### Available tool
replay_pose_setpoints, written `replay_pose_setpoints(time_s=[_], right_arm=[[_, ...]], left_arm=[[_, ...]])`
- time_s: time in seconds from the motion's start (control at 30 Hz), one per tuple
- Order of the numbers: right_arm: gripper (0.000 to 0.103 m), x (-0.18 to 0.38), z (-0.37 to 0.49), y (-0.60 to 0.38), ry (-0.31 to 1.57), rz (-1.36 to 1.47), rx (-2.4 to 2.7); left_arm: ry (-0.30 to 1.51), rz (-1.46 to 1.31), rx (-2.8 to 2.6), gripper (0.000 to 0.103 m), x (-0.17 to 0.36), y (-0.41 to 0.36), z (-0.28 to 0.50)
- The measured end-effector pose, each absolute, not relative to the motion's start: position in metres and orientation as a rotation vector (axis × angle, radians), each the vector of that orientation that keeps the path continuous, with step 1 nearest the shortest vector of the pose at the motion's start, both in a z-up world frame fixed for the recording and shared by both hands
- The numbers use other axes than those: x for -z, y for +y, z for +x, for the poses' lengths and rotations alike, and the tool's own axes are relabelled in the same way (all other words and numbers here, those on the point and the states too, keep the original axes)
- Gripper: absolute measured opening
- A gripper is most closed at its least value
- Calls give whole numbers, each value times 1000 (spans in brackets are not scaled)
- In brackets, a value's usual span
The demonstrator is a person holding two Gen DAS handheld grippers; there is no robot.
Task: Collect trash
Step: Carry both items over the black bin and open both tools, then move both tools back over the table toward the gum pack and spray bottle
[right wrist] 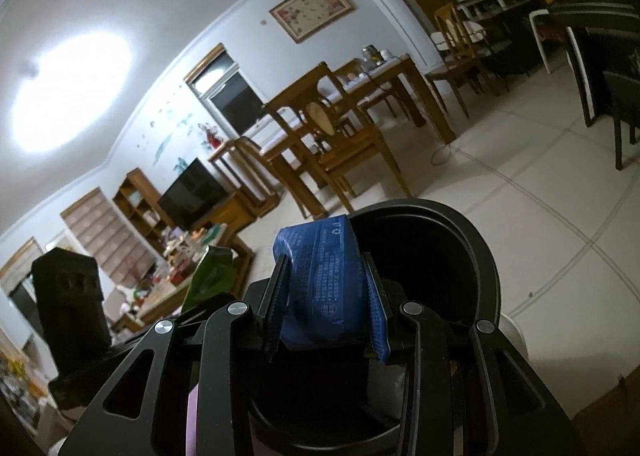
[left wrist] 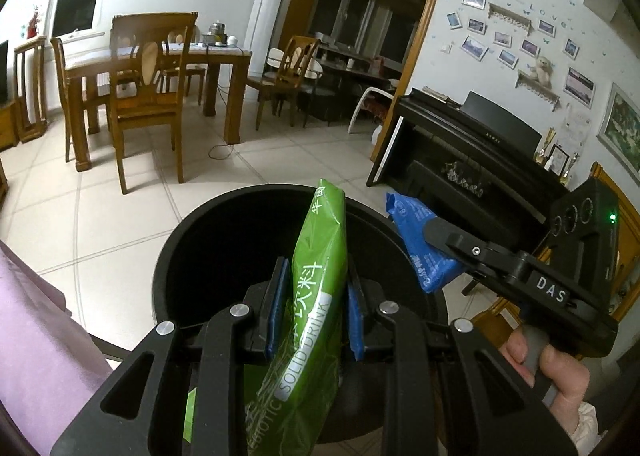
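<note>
So the left hand-held gripper (left wrist: 316,300) is clamped narrow on a green drink-mix pouch (left wrist: 316,276), pads squeezing it mid-body so it stands up on edge in the lower middle of the frame. It sits right over the mouth of the black trash bin (left wrist: 192,240), I'd guess so it drops straight in once released.

The right hand-held gripper (right wrist: 326,304) is pinched on a crumpled blue wrapper (right wrist: 324,284), centre bottom of its view, at the bin's near rim rather than fully over the opening.

Pose-wise, both tools tilt downward toward the bin. In the left view's lower right, a hand (left wrist: 548,368) is wrapped around the right tool's handle, angling it in from the side.
</note>
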State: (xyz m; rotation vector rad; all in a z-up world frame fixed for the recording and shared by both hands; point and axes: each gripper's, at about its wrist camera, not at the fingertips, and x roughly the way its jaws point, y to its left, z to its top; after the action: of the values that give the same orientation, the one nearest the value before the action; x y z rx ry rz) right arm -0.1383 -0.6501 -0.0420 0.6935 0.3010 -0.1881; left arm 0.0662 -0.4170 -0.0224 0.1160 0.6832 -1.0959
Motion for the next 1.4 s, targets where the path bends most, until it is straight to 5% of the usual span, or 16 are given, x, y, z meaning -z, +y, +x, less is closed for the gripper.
replay_pose_setpoints(time_s=[0.27,0.43,0.47,0.53,0.57,0.6,0.93,1.4], right_arm=[[36,42,-139,-650,301,703,193],[39,37,-139,-642,308,711,189],[44,38,-138,-642,311,716,184],[73,40,-140,-643,297,722,196],[74,40,-144,-641,274,727,204],[75,40,-147,-640,262,727,202],[91,37,-151,-623,256,731,194],[93,18,-82,-517,373,577,41]], left_arm=[[683,122,1110,26,22,-435,64],[654,135,1107,35,20,-437,62],[651,141,1098,42,19,-437,61],[641,149,1074,68,16,-434,60],[624,148,1058,85,15,-432,59],[600,144,1040,90,13,-428,57],[587,141,968,91,-3,-378,57],[604,73,670,96,-11,-193,72]])
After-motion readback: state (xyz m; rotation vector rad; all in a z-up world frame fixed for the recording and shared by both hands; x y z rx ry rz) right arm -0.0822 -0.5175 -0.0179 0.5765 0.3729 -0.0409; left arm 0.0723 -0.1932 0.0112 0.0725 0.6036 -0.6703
